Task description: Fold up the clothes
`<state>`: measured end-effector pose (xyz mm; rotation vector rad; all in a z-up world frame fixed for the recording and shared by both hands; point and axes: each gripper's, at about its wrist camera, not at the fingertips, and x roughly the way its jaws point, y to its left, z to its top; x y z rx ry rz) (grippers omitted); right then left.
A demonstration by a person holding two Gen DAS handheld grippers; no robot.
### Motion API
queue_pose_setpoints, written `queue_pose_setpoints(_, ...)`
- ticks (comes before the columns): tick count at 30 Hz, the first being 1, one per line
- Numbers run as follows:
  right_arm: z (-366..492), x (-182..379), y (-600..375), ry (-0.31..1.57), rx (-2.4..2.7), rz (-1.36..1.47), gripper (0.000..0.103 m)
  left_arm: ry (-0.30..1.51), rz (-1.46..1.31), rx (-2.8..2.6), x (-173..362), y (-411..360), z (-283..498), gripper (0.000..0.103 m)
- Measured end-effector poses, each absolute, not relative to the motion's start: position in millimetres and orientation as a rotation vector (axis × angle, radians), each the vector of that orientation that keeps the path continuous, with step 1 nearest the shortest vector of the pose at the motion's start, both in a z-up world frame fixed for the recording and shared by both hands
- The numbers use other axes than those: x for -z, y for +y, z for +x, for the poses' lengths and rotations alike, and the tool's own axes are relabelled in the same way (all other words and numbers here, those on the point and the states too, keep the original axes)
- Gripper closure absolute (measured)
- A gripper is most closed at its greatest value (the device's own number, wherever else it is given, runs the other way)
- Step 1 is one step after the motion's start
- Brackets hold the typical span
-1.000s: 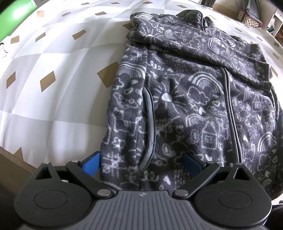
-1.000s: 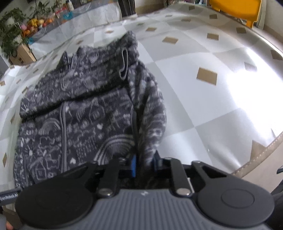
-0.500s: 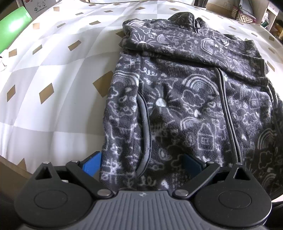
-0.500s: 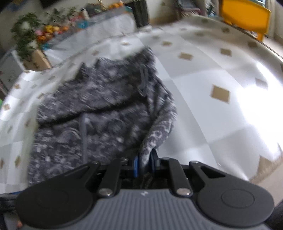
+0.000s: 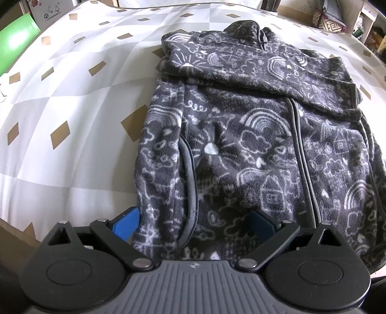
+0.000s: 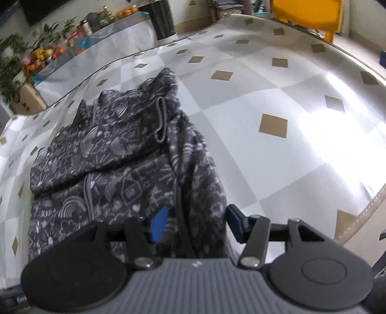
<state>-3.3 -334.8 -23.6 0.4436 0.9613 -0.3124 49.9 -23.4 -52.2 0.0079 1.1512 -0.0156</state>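
Each gripper, the left gripper [image 5: 195, 223] and the right gripper [image 6: 195, 223], had a ribbed grey housing with a small emblem, two black round-capped plates, black linkage arms on silver pivot screws, and blue finger pads [image 5: 125, 223].

Right claw [image 6: 195, 223] pointing down at the near edge of the fleece jacket [image 6: 115, 154], jaws opening. Dark grey fleece with white doodle print, lying folded on the desk [image 6: 277, 91], which has a white-and-grey check cover with tan diamonds. The jacket's right-hand edge sits between the blue pads [image 6: 158, 224], with a gap showing at the right pad, so no squeeze on it. Grey loop [image 6: 161, 120] on the upper fold. Yellow chair [image 6: 306, 14] past the far edge, plants and fruit [image 6: 31, 58] far left.
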Motion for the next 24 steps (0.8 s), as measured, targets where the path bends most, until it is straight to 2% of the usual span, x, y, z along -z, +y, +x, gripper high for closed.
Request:
queue_pose_setpoints(5,-3,46,-345,0.991,0.319,0.561,0.046,1.159,-0.011,0.011,54,-22,51,0.006)
queue_pose_setpoints(8,-3,47,-344,0.981,0.300,0.576,0.048,1.160,-0.012,0.010,54,-22,51,0.006)
queue_pose_setpoints(9,-3,47,-344,0.978,0.292,0.584,0.055,1.160,-0.012,0.009,54,-22,51,0.006)
queue_pose_setpoints(15,2,48,-334,1.004,0.260,0.520,0.084,1.159,-0.013,0.008,55,-22,51,0.006)
queue_pose_setpoints(18,3,45,-333,0.992,0.253,0.519,0.090,1.159,-0.016,0.008,55,-22,51,0.006)
queue_pose_setpoints(20,4,43,-332,0.995,0.252,0.504,0.088,1.159,-0.020,0.006,54,-21,51,0.006)
queue_pose_setpoints(22,9,45,-337,1.028,0.284,0.534,0.076,1.159,-0.026,0.006,52,-21,51,0.006)
queue_pose_setpoints(24,13,44,-346,1.025,0.294,0.570,0.055,1.155,-0.030,0.016,48,-22,54,0.006)
